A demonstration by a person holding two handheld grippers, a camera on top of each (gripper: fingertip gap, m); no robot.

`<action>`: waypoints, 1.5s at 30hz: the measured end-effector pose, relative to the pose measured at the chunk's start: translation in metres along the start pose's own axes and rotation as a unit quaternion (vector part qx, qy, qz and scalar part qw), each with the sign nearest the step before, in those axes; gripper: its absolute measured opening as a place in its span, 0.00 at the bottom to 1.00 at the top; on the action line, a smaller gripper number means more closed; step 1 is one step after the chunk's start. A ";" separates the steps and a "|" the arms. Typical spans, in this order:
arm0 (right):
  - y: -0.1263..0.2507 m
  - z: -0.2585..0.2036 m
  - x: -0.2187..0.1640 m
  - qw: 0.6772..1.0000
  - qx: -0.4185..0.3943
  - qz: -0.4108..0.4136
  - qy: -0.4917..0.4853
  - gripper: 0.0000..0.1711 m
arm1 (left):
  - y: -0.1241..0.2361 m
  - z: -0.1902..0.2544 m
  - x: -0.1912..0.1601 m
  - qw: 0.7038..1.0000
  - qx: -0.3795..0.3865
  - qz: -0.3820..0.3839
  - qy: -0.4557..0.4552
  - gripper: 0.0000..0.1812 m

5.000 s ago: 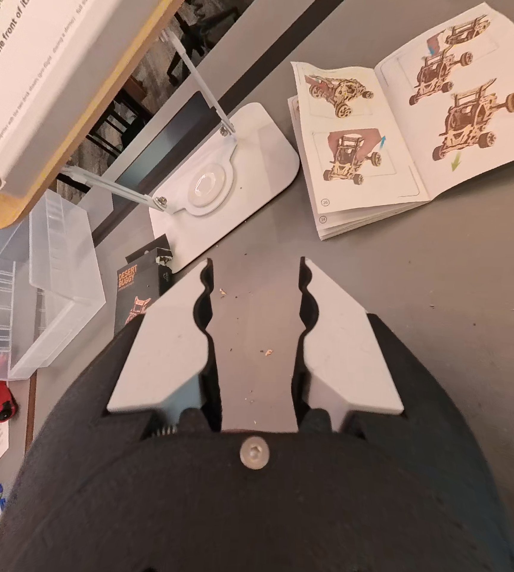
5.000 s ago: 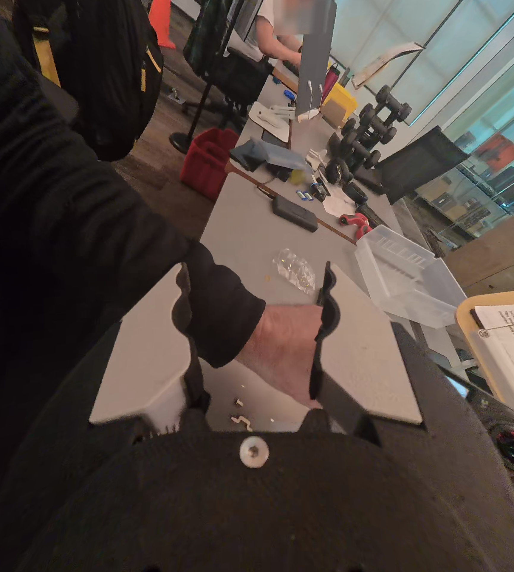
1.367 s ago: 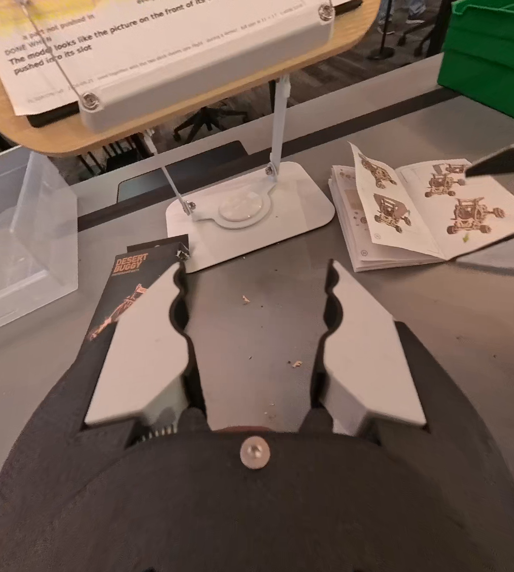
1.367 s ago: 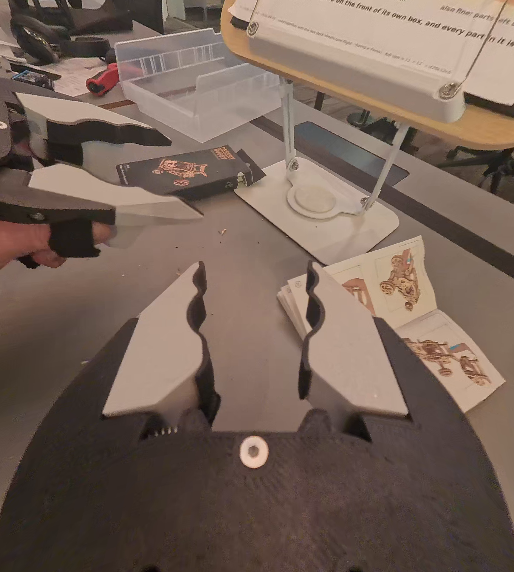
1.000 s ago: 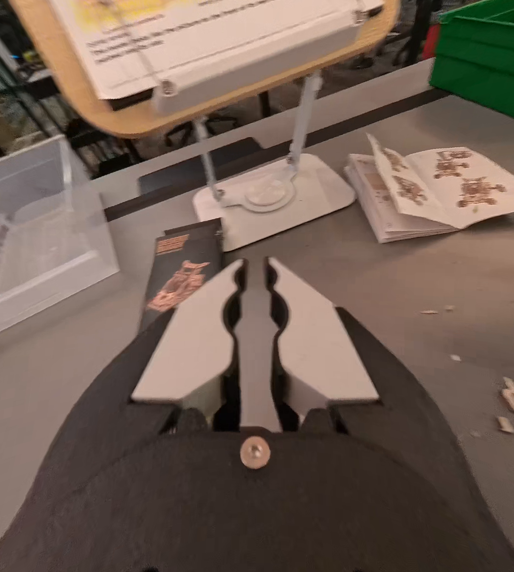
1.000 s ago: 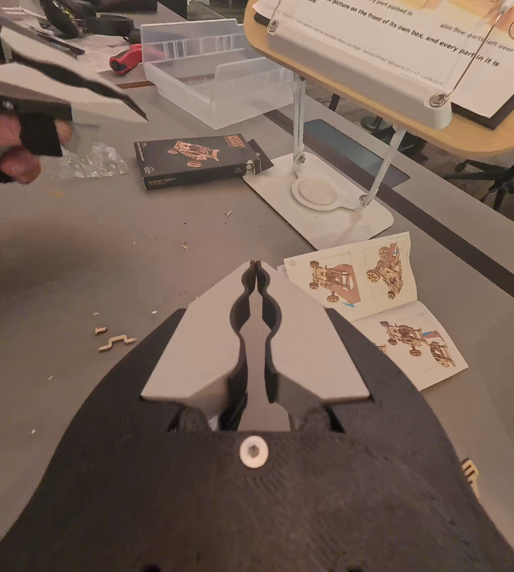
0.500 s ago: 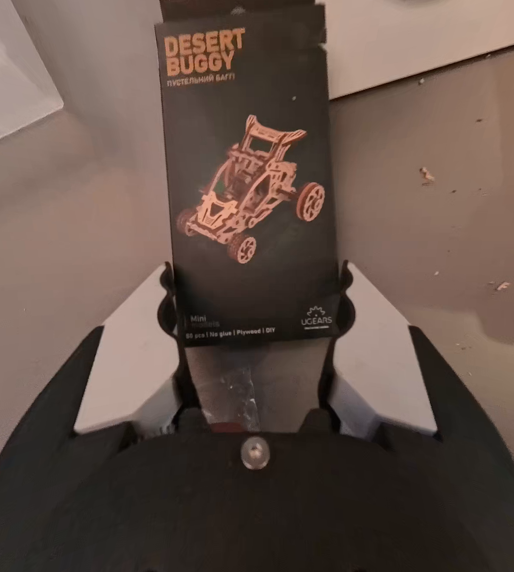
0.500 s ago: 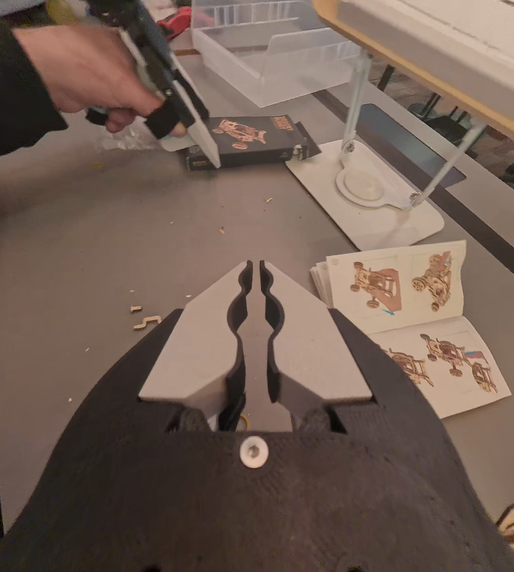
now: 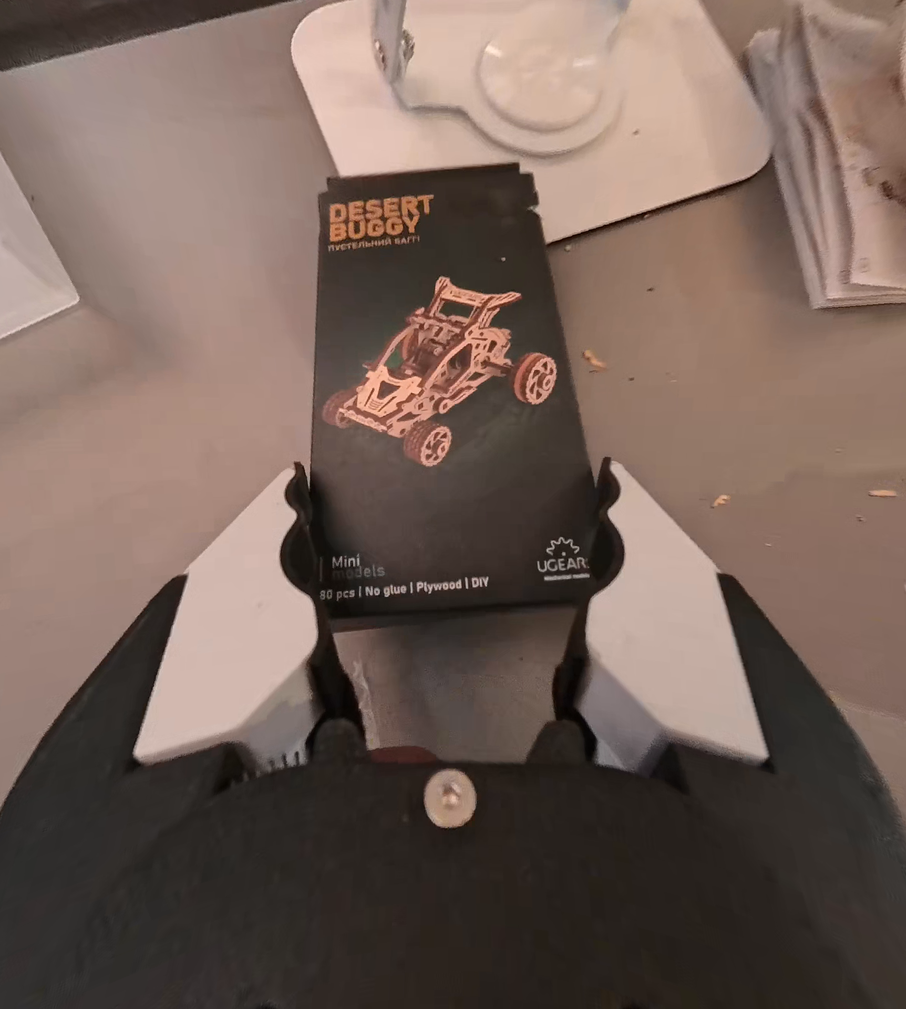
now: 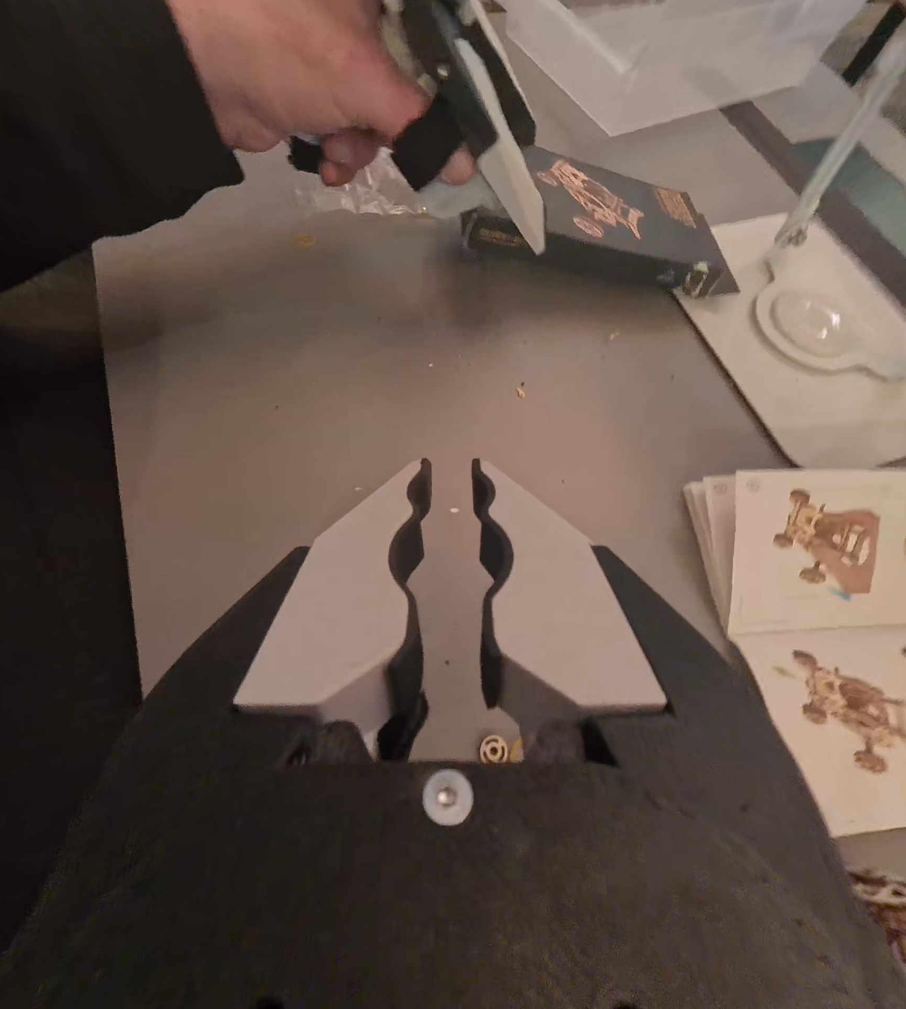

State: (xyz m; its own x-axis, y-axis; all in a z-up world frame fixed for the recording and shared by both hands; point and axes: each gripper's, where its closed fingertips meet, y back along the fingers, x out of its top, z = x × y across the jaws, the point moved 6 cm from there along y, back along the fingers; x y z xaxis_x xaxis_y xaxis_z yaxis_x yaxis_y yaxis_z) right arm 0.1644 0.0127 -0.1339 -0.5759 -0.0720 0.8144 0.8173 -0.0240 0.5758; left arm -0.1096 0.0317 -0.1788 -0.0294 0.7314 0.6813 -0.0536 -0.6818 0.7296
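A black box with a wooden buggy pictured on it (image 9: 440, 355) lies on the grey table (image 9: 139, 437). My left gripper (image 9: 452, 467) has its fingers pressed against both long sides of the box near its near end. In the right wrist view a hand (image 10: 303, 71) holds that gripper, with one finger (image 10: 516, 180) against the box (image 10: 620, 224). My right gripper (image 10: 451, 464) hovers over bare table with a narrow gap between its fingers and nothing in it. A small wooden ring (image 10: 494, 751) lies on the table under it.
The white base of a document stand (image 9: 658, 164) lies just beyond the box. An open instruction booklet (image 10: 822, 600) lies to the right. A clear plastic bin (image 10: 658, 71) stands at the back, with a crumpled clear bag (image 10: 352, 191) near it. A wooden model part (image 10: 887, 906) shows at the bottom right.
My left gripper opened, came down over the box and now has its fingers on both sides. My right gripper moved forward and lower, and its fingers parted slightly.
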 end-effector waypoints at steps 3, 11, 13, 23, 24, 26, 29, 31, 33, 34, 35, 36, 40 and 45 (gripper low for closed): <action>0.018 0.013 -0.005 0.999 0.006 -0.003 -0.040 0.12 | 0.007 0.008 -0.003 1.000 -0.007 0.007 0.002 0.56; 0.139 0.042 -0.060 0.998 -0.053 -0.007 -0.045 0.18 | 0.011 0.030 -0.014 0.999 -0.032 0.005 -0.016 0.56; 0.167 0.052 -0.095 0.995 -0.084 -0.037 -0.050 0.18 | 0.010 0.034 -0.015 0.999 -0.043 0.003 -0.012 0.56; 0.204 0.102 -0.219 0.972 -0.155 -0.168 -0.057 0.15 | 0.005 0.053 -0.027 0.998 -0.049 -0.018 -0.020 0.57; 0.201 0.105 -0.225 0.971 -0.147 -0.175 -0.064 0.15 | 0.005 0.055 -0.028 0.998 -0.051 -0.018 -0.016 0.57; 0.198 0.109 -0.233 0.973 -0.137 -0.168 -0.073 0.13 | 0.005 0.058 -0.030 0.998 -0.051 -0.019 -0.015 0.57; 0.193 0.112 -0.235 0.976 -0.135 -0.157 -0.066 0.04 | 0.003 0.062 -0.034 0.998 -0.048 -0.025 -0.021 0.57; 0.190 0.113 -0.233 0.979 -0.118 -0.148 -0.075 0.04 | 0.001 0.064 -0.036 0.998 -0.047 -0.029 -0.021 0.57; 0.186 0.112 -0.227 0.982 -0.109 -0.133 -0.076 0.04 | 0.002 0.066 -0.034 0.999 -0.045 -0.013 -0.021 0.57; 0.184 0.110 -0.225 0.983 -0.103 -0.131 -0.073 0.04 | 0.003 0.068 -0.033 0.999 -0.045 -0.008 -0.023 0.57; 0.182 0.108 -0.223 0.984 -0.094 -0.133 -0.073 0.04 | 0.006 0.070 -0.032 0.999 -0.045 -0.003 -0.029 0.56; 0.179 0.107 -0.222 0.984 -0.092 -0.134 -0.073 0.09 | 0.009 0.074 -0.030 0.998 -0.048 0.006 -0.036 0.52; 0.177 0.091 -0.197 0.990 -0.079 -0.112 -0.041 0.20 | 0.014 0.082 -0.031 0.997 -0.053 0.017 -0.049 0.51; 0.132 0.046 -0.131 0.998 -0.004 -0.067 -0.017 0.16 | 0.015 0.091 -0.031 0.996 -0.070 0.041 -0.046 0.48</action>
State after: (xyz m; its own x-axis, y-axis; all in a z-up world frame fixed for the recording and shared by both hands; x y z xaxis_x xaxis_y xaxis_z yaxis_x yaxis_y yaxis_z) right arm 0.3472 0.0644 -0.1614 -0.6809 -0.0333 0.7316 0.7323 -0.0391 0.6798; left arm -0.0183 -0.0026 -0.1837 0.0517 0.6638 0.7461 -0.1940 -0.7262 0.6596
